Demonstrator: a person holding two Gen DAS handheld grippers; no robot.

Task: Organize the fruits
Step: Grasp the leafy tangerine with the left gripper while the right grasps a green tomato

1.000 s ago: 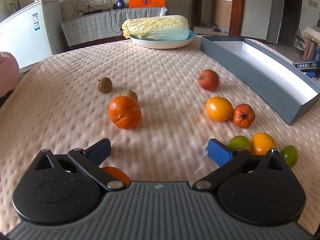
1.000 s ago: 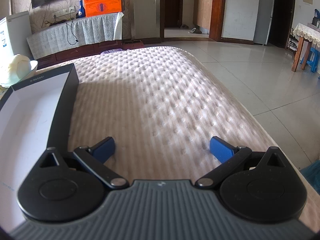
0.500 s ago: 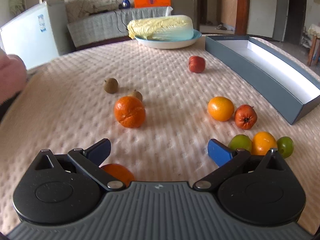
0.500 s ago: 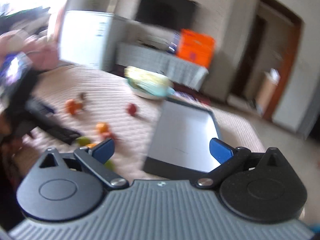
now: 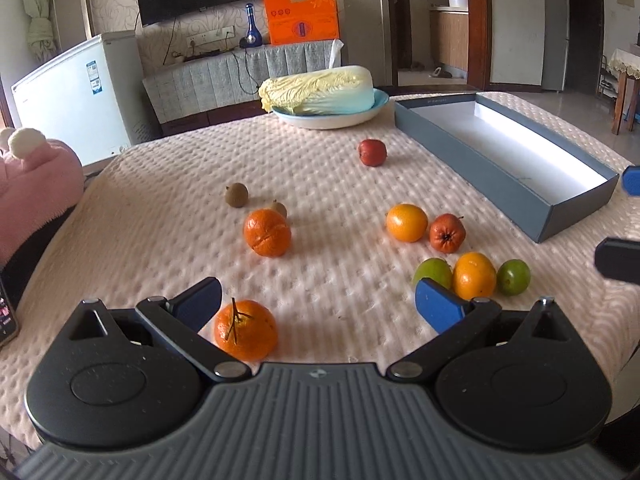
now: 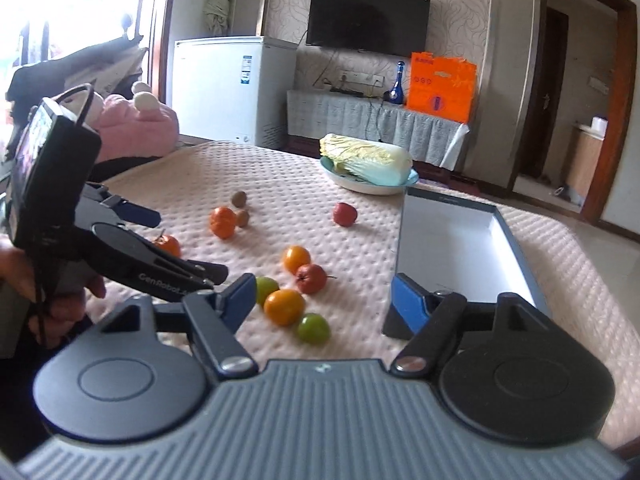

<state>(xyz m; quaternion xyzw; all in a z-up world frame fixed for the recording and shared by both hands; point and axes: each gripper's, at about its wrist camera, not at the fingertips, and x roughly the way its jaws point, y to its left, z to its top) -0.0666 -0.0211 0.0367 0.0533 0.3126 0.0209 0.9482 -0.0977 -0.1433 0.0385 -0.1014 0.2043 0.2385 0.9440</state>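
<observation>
While the dimpled, quilted pink table cover (image 5: 328, 184) carried the scattered round fruit, the left gripper (image 5: 318, 300) stood with jaws wide and empty above a stemmed, pebbly orange (image 5: 245, 330) at the near edge. The right gripper (image 6: 324, 294) had just been closing, nothing between its blue pads. A shallow rectangular grey box (image 5: 516, 196), white inside, lay along the right edge.

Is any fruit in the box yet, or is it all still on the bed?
Nothing is done: the grey box is empty. Both grippers, left and right, are open and hold nothing; the right's jaws have just been closing. All eleven fruits, like the stemmed orange, remain outside.
</observation>
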